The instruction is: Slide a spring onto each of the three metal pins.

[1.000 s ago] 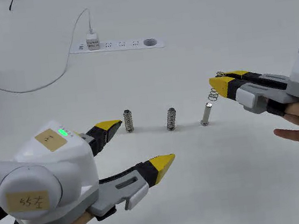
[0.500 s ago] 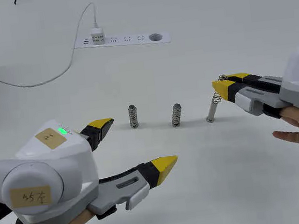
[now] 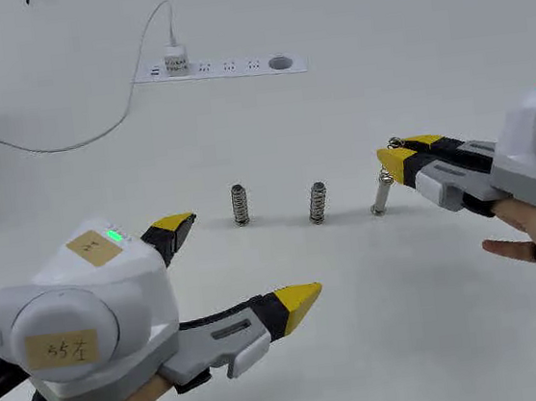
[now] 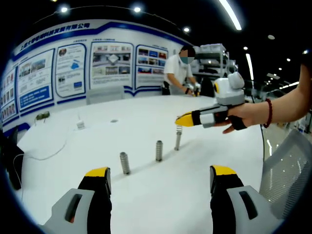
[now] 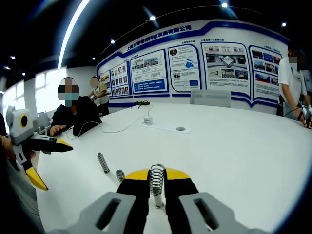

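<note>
The right gripper (image 3: pixel 391 154) has its yellow-tipped jaws closed on a small coil spring of thin steel wire (image 5: pixel 157 176). It pinches the coil across its upper turns, so the spring stands upright between the tips in the right gripper view. Just under it is the short silver metal pin (image 3: pixel 379 193), the rightmost of a row of three on the white surface (image 3: pixel 379 323). In the head view this pin leans with its top towards the jaws. The spring's lower end appears to sit at or just over the pin's tip, though how far it has gone on cannot be told. The middle sprung pin (image 3: pixel 318 203) and the leftmost sprung pin (image 3: pixel 240 205) stand upright and each already wears its spring, so the task looks to be on its last piece. The left gripper (image 3: pixel 238 262) hovers low over the near part of the surface, jaws spread wide with nothing between them, well apart from the row. A white power strip (image 3: pixel 224 69) lies at the far side. The spring is likely very light, soft along its length and easily squashed sideways. A gentle hold on the upper turns, leaving the bottom opening free, seems best; too hard a squeeze could deform it or let it flick away. The pin is probably light and unfixed, so a sideways push could topple it.
</note>
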Motion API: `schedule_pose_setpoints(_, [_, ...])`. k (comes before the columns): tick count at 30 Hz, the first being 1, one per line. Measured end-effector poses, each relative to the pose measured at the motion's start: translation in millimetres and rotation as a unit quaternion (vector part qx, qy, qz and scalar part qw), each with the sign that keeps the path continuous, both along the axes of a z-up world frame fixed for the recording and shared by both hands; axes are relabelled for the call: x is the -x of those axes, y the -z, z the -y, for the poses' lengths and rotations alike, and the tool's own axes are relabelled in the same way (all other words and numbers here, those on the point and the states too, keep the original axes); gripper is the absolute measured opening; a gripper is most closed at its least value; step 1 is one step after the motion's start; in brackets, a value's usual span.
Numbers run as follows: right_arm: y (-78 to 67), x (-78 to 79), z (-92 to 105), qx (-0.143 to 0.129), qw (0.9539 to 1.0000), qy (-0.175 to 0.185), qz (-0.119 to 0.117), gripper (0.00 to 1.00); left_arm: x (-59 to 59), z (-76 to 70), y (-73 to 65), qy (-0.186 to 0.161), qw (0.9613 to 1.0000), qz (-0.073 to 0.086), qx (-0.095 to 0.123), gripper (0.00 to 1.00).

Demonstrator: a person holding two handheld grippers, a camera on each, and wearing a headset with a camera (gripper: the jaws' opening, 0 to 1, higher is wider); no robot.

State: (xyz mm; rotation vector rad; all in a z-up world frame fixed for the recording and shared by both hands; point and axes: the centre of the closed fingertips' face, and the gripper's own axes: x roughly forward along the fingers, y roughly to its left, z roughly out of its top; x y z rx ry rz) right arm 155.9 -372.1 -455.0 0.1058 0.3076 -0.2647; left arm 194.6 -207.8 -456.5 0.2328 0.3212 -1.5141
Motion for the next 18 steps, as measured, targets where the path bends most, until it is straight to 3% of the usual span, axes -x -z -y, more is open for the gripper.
schedule_pose_setpoints(8, [13.6, 0.4, -4.1, 0.019, 0.9995, -0.004, -0.024, 0.12, -0.6, -0.2, 0.9, -0.001, 1.0, 0.0, -0.002, 0.85])
schedule_pose_setpoints(18, [29.6, 0.1, -4.9, 0.006, 0.9992, 0.001, -0.038, 0.12, -2.9, -1.1, 2.4, -0.006, 1.0, 0.0, -0.004, 0.84])
